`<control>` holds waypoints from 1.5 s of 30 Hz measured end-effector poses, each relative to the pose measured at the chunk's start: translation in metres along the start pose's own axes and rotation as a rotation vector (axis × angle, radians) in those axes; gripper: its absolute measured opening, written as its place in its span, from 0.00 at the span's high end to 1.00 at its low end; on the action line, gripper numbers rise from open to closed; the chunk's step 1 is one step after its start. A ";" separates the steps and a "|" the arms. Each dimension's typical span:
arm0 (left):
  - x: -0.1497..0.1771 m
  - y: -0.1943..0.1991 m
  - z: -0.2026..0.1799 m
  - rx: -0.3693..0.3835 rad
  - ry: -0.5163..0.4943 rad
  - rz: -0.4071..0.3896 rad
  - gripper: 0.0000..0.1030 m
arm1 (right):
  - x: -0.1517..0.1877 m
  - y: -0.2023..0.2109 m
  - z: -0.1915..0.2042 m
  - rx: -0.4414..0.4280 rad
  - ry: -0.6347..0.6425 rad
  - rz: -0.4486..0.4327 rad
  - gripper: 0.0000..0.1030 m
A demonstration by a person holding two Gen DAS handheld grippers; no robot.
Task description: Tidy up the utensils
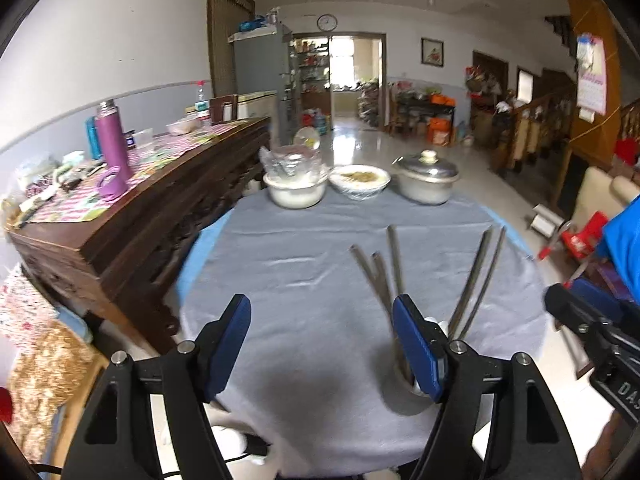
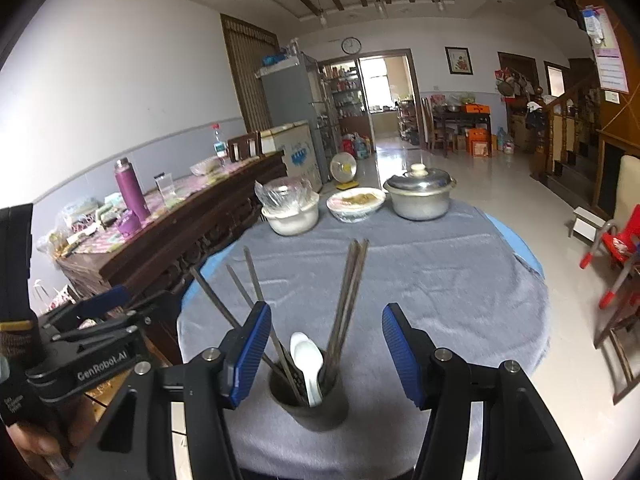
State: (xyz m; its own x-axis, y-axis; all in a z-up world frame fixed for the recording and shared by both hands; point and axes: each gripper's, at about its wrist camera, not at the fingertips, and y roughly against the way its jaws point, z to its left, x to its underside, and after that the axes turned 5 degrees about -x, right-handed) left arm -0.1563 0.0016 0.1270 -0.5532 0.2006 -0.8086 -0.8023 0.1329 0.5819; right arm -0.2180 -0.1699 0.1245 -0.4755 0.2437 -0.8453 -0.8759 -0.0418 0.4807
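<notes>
A dark utensil cup [image 2: 310,402] stands near the front of the round table with the grey cloth [image 2: 440,280]. It holds several metal chopsticks [image 2: 348,292] and a white spoon [image 2: 308,356]. My right gripper [image 2: 324,354] is open and empty, with its fingers on either side of the cup and a little above it. In the left wrist view the cup [image 1: 404,384] is mostly hidden behind the right finger, with chopsticks [image 1: 476,280] sticking up. My left gripper [image 1: 320,348] is open and empty, to the left of the cup.
A white bowl with a plastic bag [image 2: 290,214], a covered dish of food [image 2: 356,204] and a lidded metal pot [image 2: 420,196] stand at the table's far edge. A wooden sideboard [image 2: 172,232] with a purple flask [image 2: 132,192] is on the left. A red chair [image 2: 616,248] is on the right.
</notes>
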 end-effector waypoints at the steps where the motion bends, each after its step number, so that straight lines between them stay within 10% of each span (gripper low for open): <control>1: 0.002 0.001 0.001 -0.011 -0.003 0.006 0.28 | 0.003 0.002 0.000 0.004 0.000 0.007 0.40; 45: 0.037 0.028 0.005 -0.035 -0.031 0.029 0.28 | 0.052 0.013 0.017 0.088 -0.061 0.101 0.39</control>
State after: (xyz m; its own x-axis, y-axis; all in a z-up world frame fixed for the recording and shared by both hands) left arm -0.1984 0.0171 0.1140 -0.5695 0.2343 -0.7879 -0.7938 0.0922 0.6012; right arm -0.2524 -0.1413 0.0910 -0.5528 0.3010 -0.7771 -0.8119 0.0157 0.5836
